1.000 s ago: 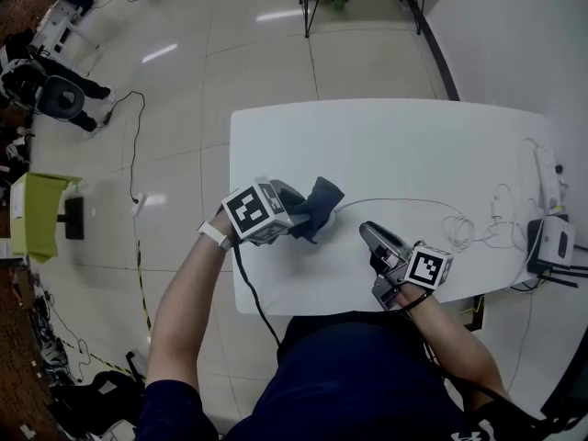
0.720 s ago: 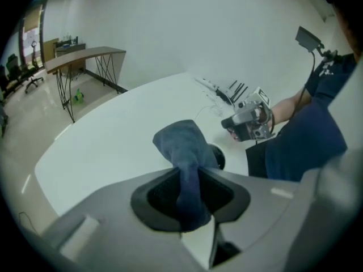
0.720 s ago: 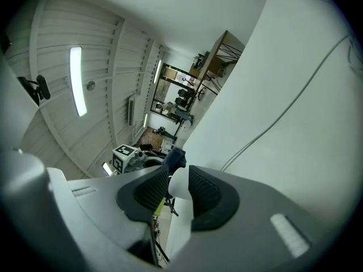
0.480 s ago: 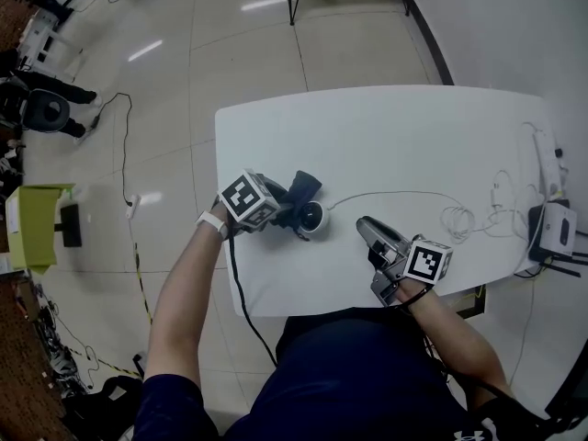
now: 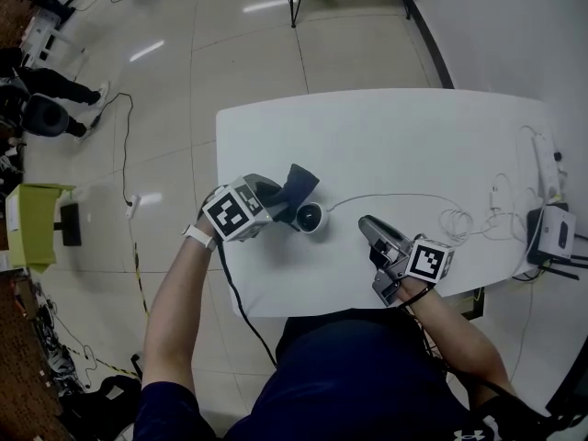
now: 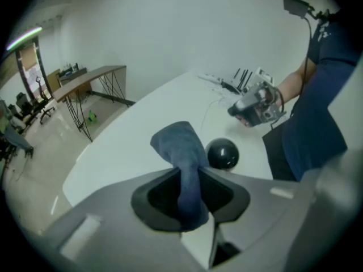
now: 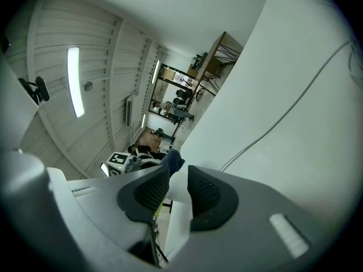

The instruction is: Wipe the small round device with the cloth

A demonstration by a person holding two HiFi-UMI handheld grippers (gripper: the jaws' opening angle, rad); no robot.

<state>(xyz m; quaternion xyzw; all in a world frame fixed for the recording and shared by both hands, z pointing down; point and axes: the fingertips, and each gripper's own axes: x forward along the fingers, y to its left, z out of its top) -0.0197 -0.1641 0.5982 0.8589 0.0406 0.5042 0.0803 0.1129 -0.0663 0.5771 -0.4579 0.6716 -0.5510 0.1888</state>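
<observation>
The small round device (image 5: 310, 217), a black dome on a white base, sits on the white table (image 5: 413, 136) with a thin white cable (image 5: 395, 196) running off to the right. My left gripper (image 5: 276, 198) is shut on a dark blue cloth (image 5: 299, 184), which sticks out just above and left of the device. In the left gripper view the cloth (image 6: 180, 146) rises from between the jaws of the left gripper (image 6: 190, 177), with the device (image 6: 222, 153) just right of it. My right gripper (image 5: 366, 226) stands open and empty right of the device, pointing at it.
A coil of white cable (image 5: 459, 220), a power strip (image 5: 548, 168) and a white box with antennas (image 5: 556, 232) lie along the table's right edge. The table's left edge (image 5: 219, 182) is close to my left hand. A green stand (image 5: 37, 214) is on the floor.
The cloth covered the device a second ago. My left gripper has drawn back to the left with it, and the device now shows bare. The right gripper has stayed in place.
</observation>
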